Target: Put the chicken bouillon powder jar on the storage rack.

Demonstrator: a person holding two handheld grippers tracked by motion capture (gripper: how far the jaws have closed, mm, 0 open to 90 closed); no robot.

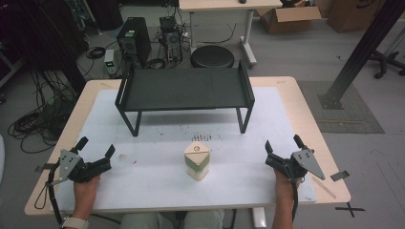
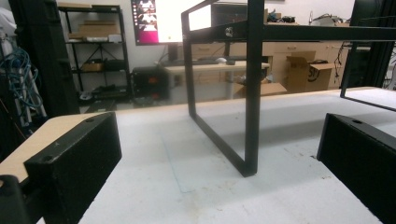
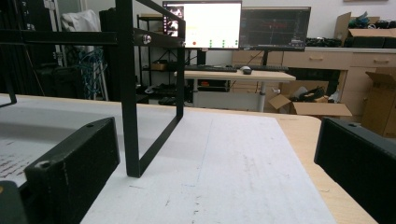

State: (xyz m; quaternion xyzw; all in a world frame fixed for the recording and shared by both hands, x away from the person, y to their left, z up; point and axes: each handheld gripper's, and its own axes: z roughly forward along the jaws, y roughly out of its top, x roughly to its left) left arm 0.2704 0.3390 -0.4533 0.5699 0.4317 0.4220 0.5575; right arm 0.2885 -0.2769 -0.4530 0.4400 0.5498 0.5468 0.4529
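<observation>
On the white mat (image 1: 157,176) at the near middle of the table (image 1: 305,109) stood a small cream carton (image 1: 197,161), upright, between your two grippers and well apart from both. Your left gripper (image 1: 97,152) rested near the left edge with its jaws spread and nothing in them. Your right gripper (image 1: 282,149) sat near the right edge, likewise released and empty. Beyond the carton, a black metal rack (image 1: 184,89) stood on the far half of the mat.
</observation>
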